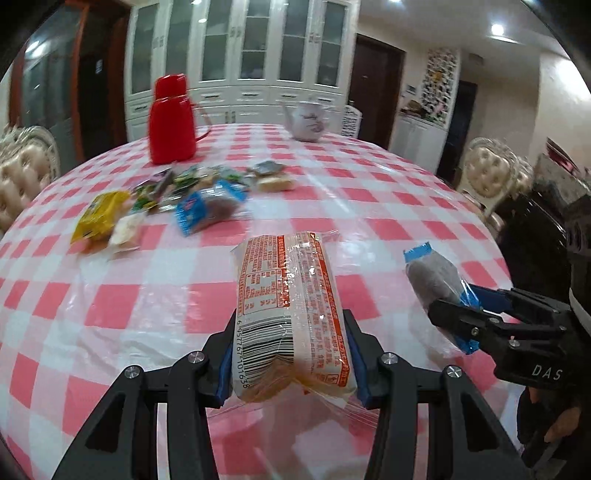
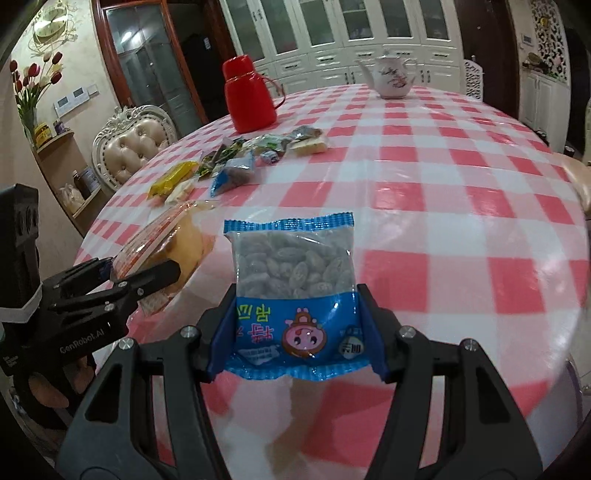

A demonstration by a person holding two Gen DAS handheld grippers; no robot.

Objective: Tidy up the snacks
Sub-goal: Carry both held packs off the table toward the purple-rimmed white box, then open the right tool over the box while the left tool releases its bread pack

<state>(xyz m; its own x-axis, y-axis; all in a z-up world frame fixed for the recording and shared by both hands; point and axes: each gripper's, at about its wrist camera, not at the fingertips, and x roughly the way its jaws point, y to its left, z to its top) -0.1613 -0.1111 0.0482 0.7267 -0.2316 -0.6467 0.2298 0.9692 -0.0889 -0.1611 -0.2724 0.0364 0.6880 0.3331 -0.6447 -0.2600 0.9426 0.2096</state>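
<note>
My left gripper (image 1: 291,354) pinches an orange-printed snack pack (image 1: 291,299) above the checked table (image 1: 369,221); my right gripper (image 2: 299,332) pinches a blue candy bag (image 2: 295,280). Ahead lie loose snacks (image 2: 236,162), blurred, probably wrapped sweets, near a red thermos (image 2: 249,96) and a teapot (image 2: 391,77).

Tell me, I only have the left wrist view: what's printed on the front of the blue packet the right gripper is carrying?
Observer: The blue packet shows a pink cartoon face; its clear window is full of pale candies.
Operator: Is it gripped squarely?
Observer: Yes, the right gripper clamps its lower printed half from both sides.
Operator: Anything beside the table I'm missing?
Observer: A wall clock above a vase of tulips.
</note>
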